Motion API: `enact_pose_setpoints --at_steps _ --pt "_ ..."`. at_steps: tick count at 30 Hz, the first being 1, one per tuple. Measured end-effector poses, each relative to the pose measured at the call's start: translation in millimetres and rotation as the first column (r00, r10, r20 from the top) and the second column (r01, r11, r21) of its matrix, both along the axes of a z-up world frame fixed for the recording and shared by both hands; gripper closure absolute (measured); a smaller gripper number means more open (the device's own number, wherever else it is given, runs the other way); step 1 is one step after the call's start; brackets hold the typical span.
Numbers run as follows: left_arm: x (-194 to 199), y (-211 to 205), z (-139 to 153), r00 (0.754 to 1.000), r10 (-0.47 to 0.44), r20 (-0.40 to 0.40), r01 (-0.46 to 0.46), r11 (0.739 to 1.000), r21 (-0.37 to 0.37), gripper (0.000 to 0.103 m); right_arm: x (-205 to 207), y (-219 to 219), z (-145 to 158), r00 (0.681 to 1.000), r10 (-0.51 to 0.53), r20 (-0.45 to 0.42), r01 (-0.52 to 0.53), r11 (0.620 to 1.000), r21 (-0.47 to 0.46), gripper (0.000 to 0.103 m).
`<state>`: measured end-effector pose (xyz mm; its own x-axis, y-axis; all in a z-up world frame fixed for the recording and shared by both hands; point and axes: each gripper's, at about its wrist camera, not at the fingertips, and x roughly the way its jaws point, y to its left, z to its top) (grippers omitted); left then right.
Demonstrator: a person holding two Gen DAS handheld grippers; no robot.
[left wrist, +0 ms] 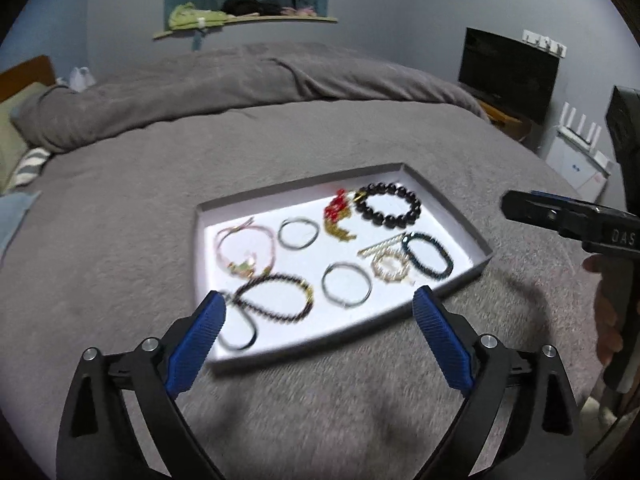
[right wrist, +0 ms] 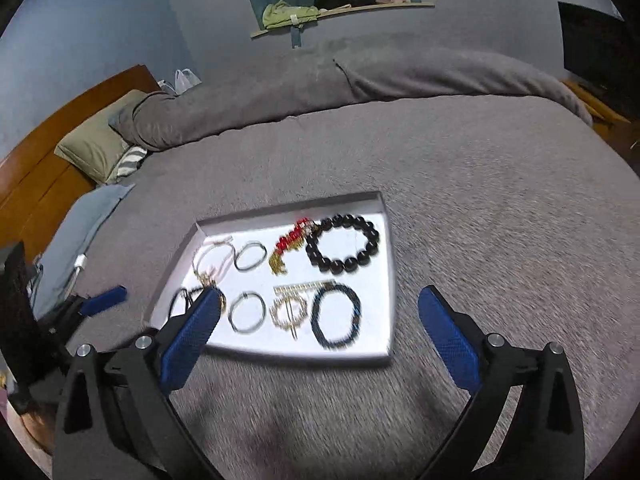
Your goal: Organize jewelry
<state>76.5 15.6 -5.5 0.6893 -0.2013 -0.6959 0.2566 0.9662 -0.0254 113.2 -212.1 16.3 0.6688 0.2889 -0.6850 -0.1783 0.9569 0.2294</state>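
Observation:
A shallow white tray [left wrist: 476,242] lies on a grey bed and holds several bracelets and hair pieces; it also shows in the right wrist view [right wrist: 390,280]. A large black bead bracelet [left wrist: 390,205] [right wrist: 343,243] sits at its far right beside a red and gold ornament [left wrist: 338,216] [right wrist: 294,246]. A dark thin bead bracelet [left wrist: 427,255] [right wrist: 336,316], a gold clip [left wrist: 390,266] [right wrist: 290,308] and thin rings [left wrist: 346,284] lie nearer. My left gripper [left wrist: 320,316] is open and empty over the tray's near edge. My right gripper [right wrist: 320,312] is open and empty, above the tray's near side.
The grey blanket [left wrist: 280,136] covers the bed, with a rolled duvet [left wrist: 248,80] behind. Pillows [right wrist: 100,140] and a wooden headboard [right wrist: 52,152] are at the left. A dark screen [left wrist: 508,72] stands at the right. The right gripper's tip [left wrist: 532,208] shows right of the tray.

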Motion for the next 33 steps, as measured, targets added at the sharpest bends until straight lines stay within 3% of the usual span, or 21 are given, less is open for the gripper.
enact_pose_setpoints --at_steps 7,11,15,19,33 --pt "-31 17 -10 0.992 0.128 0.022 -0.128 0.992 -0.001 0.008 -36 8 -18 0.999 0.032 0.02 -0.03 0.995 -0.095 0.005" --pt "-37 22 -21 0.984 0.176 0.016 -0.176 0.984 0.012 0.008 -53 11 -24 0.995 0.045 0.086 -0.035 0.992 -0.121 0.005" --pt "-45 20 -30 0.981 0.188 0.05 -0.191 0.98 0.06 0.008 -62 10 -42 0.992 0.037 0.122 -0.022 0.992 -0.125 0.005" --pt "-49 19 -38 0.983 0.181 0.039 -0.183 0.981 0.06 0.008 -63 10 -58 0.994 0.035 0.108 -0.025 0.995 -0.093 0.005" --pt "-50 15 -45 0.984 0.172 0.036 -0.174 0.982 0.073 0.008 -67 11 -64 0.989 0.036 0.144 -0.021 0.994 -0.105 0.005"
